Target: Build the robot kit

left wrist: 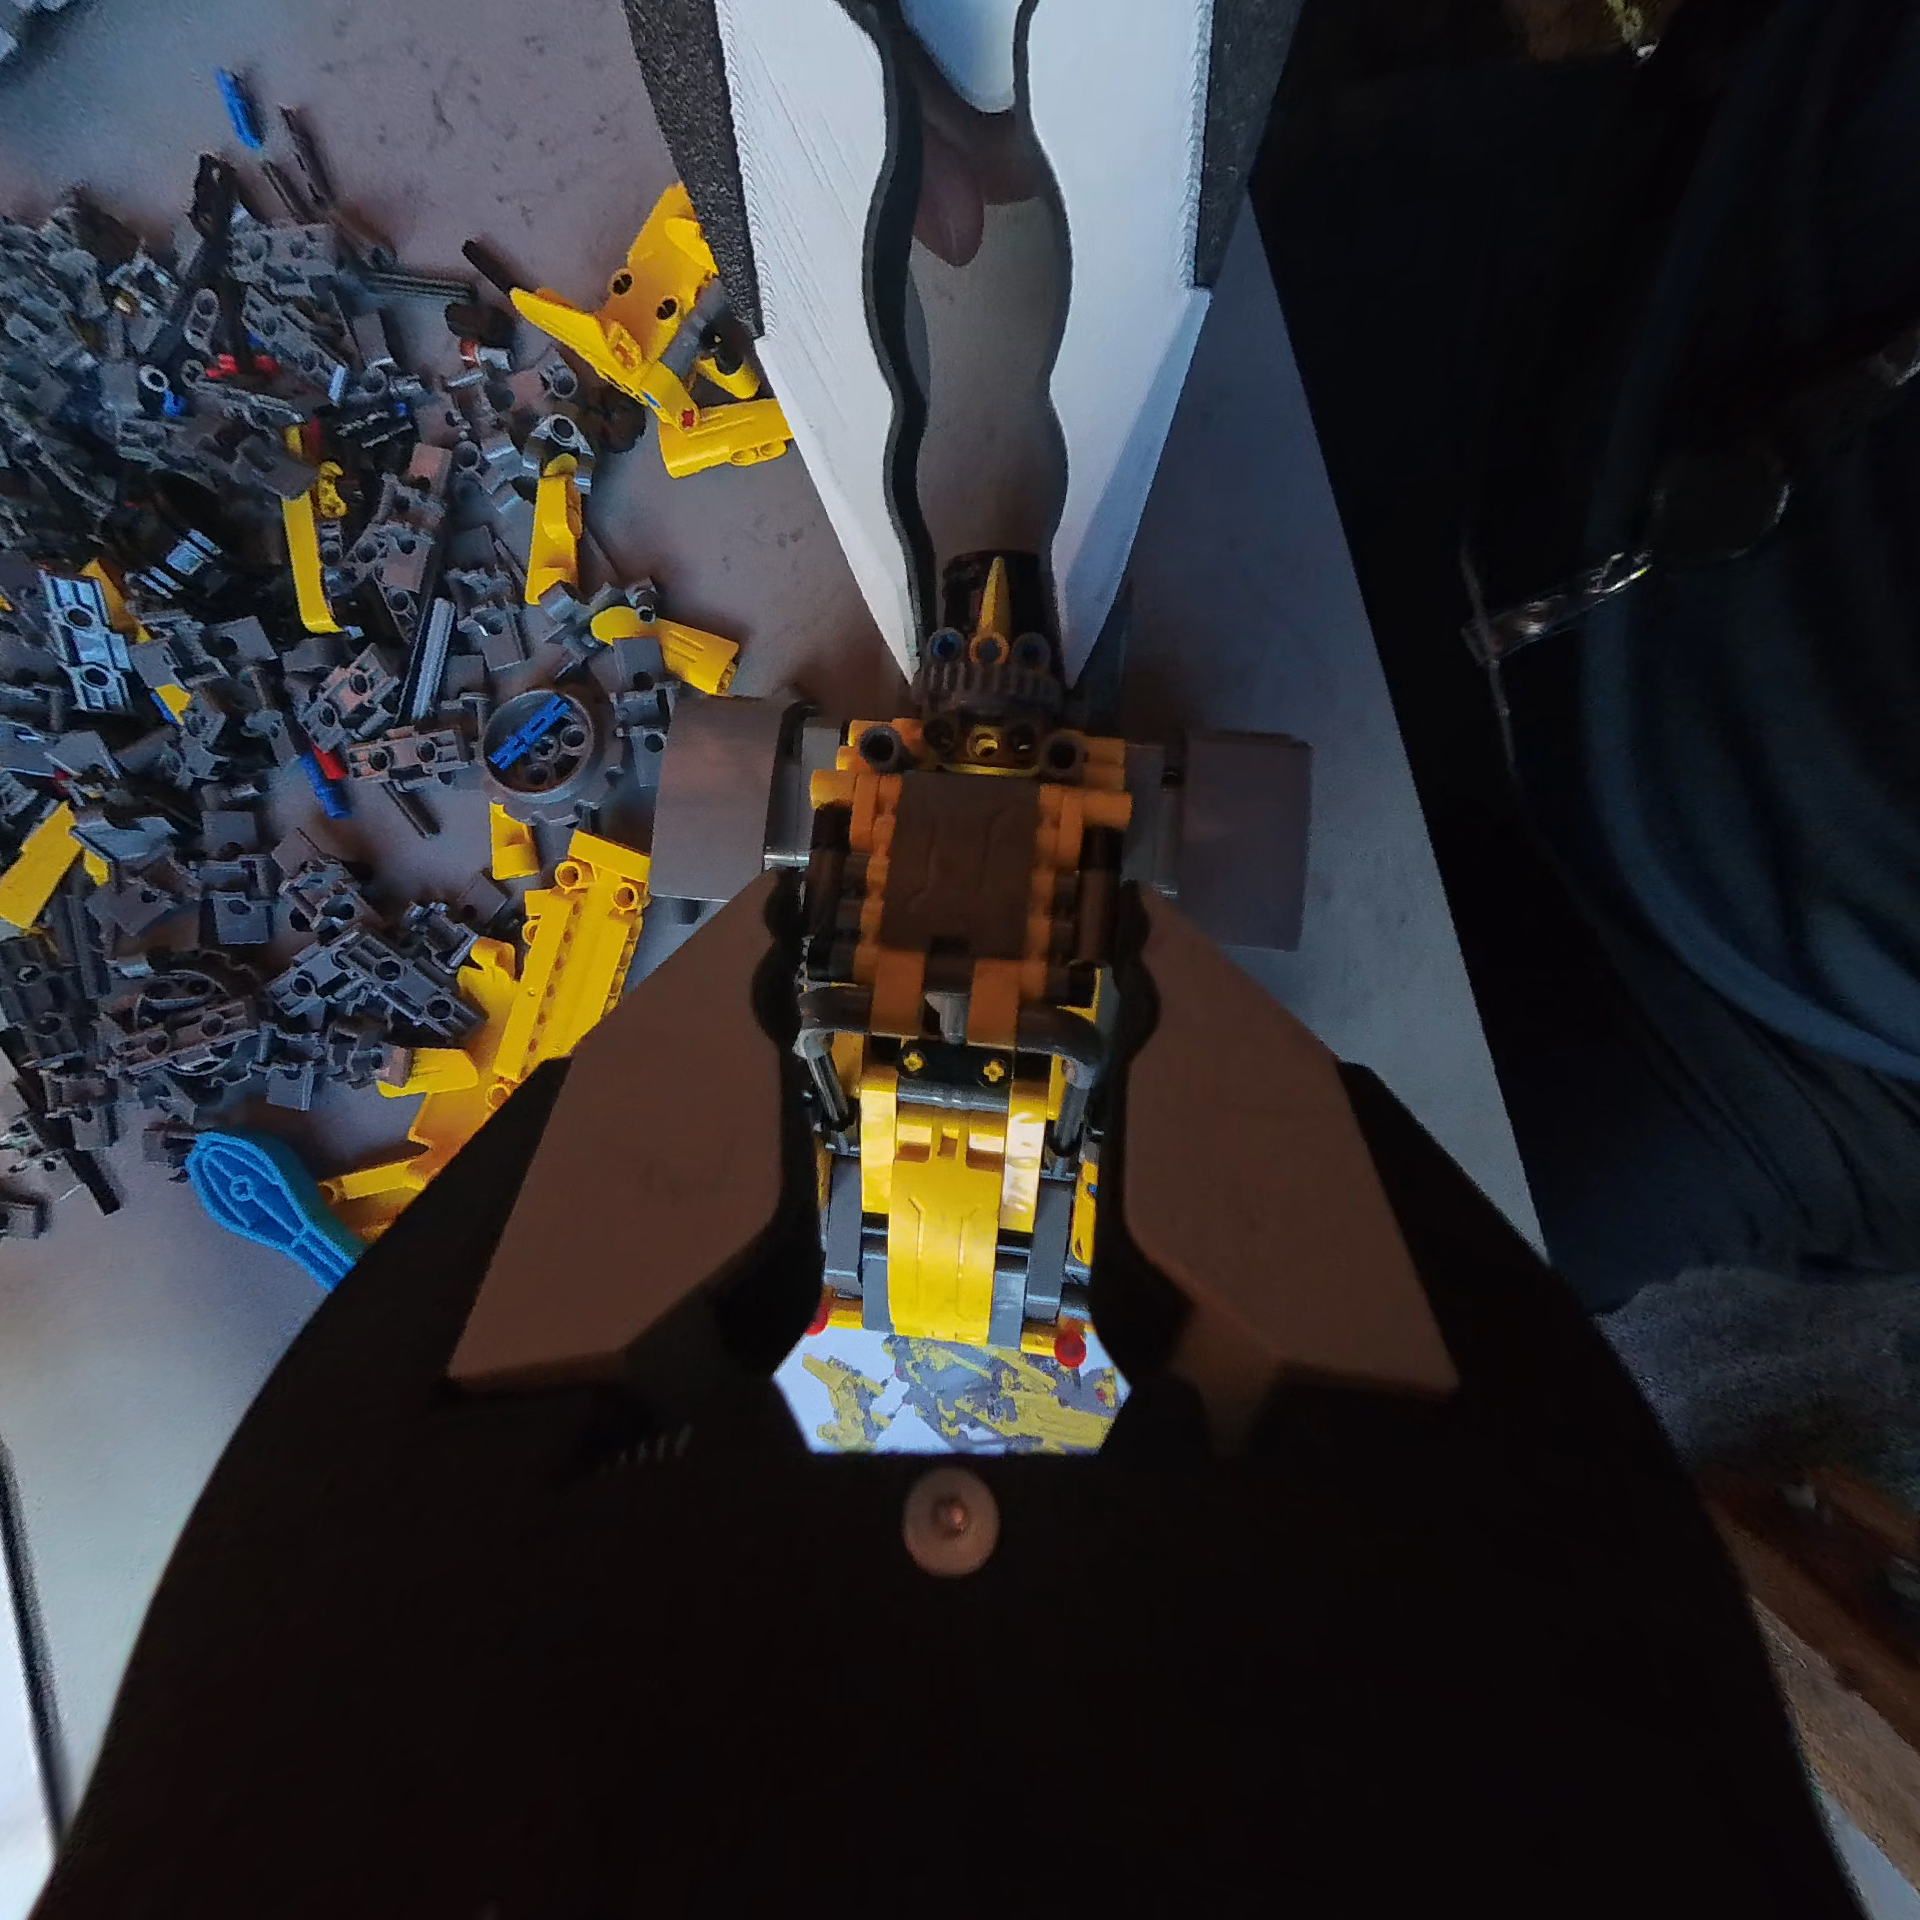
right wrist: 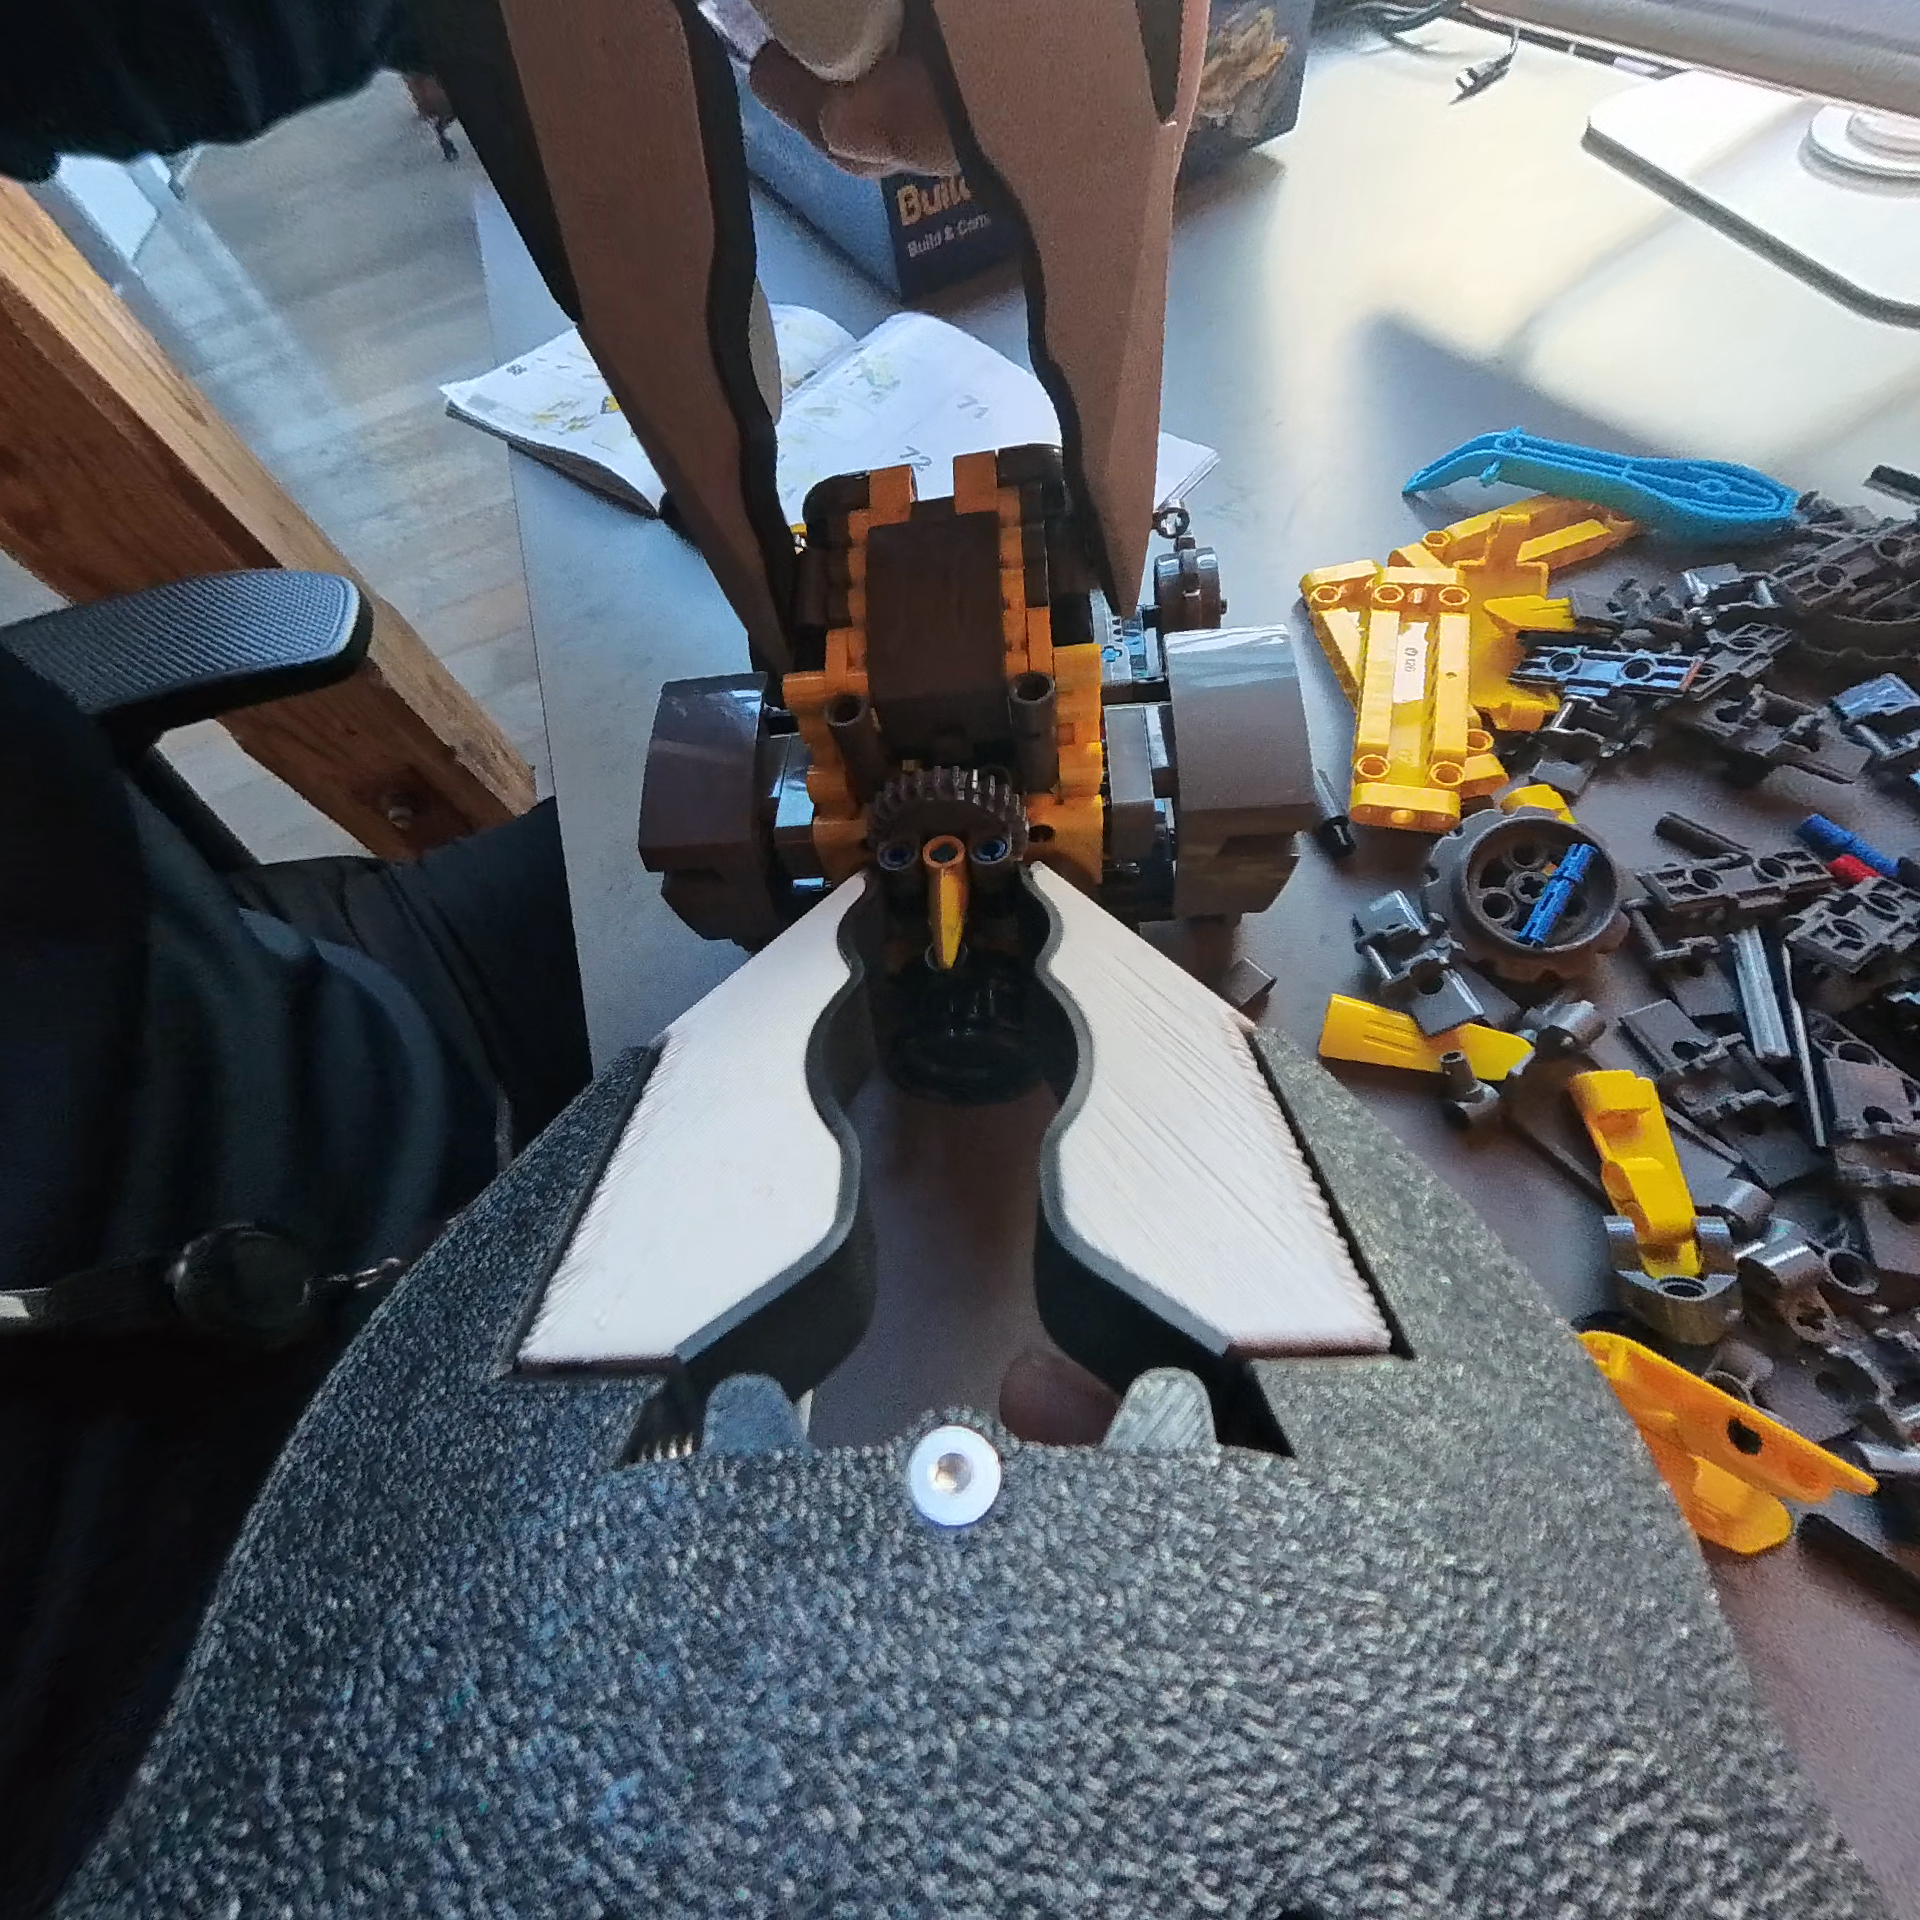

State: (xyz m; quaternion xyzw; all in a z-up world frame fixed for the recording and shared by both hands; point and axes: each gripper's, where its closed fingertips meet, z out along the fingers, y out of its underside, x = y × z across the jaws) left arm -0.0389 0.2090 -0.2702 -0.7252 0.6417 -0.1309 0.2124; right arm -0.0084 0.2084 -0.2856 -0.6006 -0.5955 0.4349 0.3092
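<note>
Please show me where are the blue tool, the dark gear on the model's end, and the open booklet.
blue tool (right wrist: 1621, 499): right wrist view, on its wide middle part.
dark gear (right wrist: 948, 812): right wrist view, on its toothed top edge.
open booklet (right wrist: 904, 384): right wrist view, on the right page.

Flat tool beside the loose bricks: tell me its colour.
The flat tool is bright blue, clearest in the right wrist view, lying beyond the yellow beams.

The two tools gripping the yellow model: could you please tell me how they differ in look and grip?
The left tool has brown fingers and clamps the yellow model around its body; the right tool has white fingers and closes on the small black part bearing a gear at its end. Both are shut on the model, approaching from opposite ends.
</note>
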